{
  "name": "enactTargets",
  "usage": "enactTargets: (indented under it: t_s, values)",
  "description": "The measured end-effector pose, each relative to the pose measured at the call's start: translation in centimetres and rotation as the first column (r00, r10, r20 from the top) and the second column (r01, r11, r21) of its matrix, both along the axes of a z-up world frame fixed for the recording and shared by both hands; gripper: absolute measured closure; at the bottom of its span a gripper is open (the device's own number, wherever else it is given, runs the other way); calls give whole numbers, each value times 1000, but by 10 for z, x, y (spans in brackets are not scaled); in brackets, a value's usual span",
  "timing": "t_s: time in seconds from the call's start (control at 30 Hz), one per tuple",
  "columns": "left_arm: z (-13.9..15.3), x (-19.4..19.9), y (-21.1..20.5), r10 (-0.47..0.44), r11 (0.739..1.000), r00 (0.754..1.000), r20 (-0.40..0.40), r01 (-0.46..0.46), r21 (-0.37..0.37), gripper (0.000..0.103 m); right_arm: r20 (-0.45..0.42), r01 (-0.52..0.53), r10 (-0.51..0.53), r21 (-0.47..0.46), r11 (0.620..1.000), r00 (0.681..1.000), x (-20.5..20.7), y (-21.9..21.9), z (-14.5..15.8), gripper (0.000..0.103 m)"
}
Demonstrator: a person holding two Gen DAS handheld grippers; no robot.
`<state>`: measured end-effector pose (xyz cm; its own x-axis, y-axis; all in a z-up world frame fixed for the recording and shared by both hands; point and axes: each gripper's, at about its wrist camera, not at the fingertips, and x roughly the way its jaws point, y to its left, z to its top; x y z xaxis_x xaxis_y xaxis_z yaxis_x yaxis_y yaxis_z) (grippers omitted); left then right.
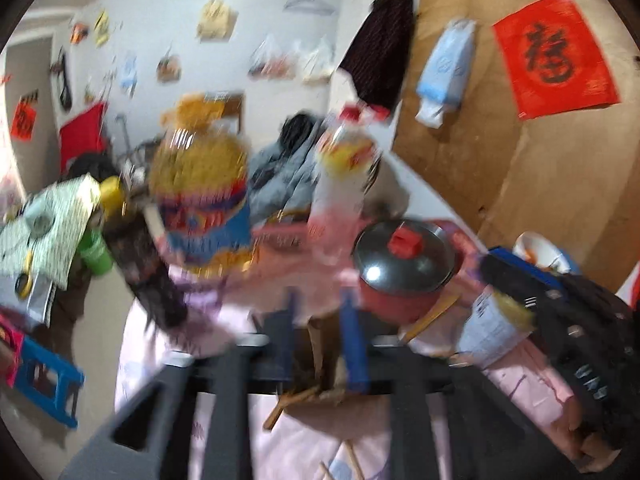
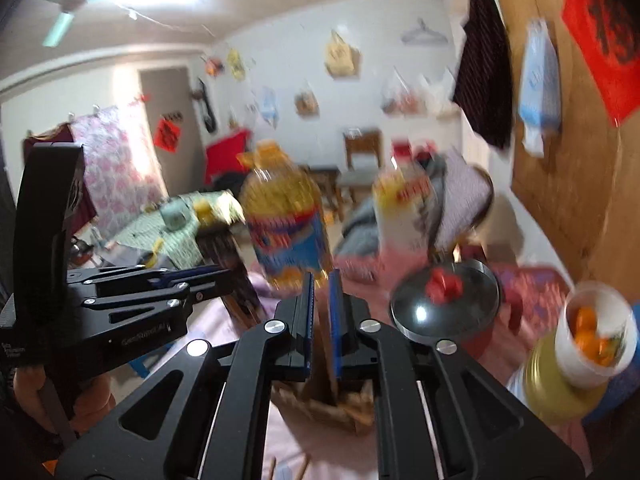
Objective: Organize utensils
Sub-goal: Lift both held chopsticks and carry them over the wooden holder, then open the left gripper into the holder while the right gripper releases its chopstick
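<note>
Both views are blurred by motion. In the right wrist view my right gripper is shut on an upright flap of a brown paper bag above the pink tablecloth. My left gripper reaches in from the left there, held by a hand. In the left wrist view the left gripper is open, its blue pads apart, and a brown paper piece shows in the gap; whether it touches them I cannot tell. Wooden chopsticks stick out below it, and another stick lies by the pot.
A big oil bottle and a red-capped bottle stand ahead. A red pot with a glass lid sits to the right. A bowl of oranges is at the far right. A blue stool stands on the floor to the left.
</note>
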<state>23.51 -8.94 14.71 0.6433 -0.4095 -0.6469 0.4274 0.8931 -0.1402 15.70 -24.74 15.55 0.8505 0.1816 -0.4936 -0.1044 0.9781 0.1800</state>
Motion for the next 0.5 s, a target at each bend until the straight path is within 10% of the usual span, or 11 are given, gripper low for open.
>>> enactTargets:
  t_s: [0.5]
  values:
    - [-29,-69,70,169,985,985,-21,-169,26,22,40,22,-22,-2,1000,999,-76,0,-2,71]
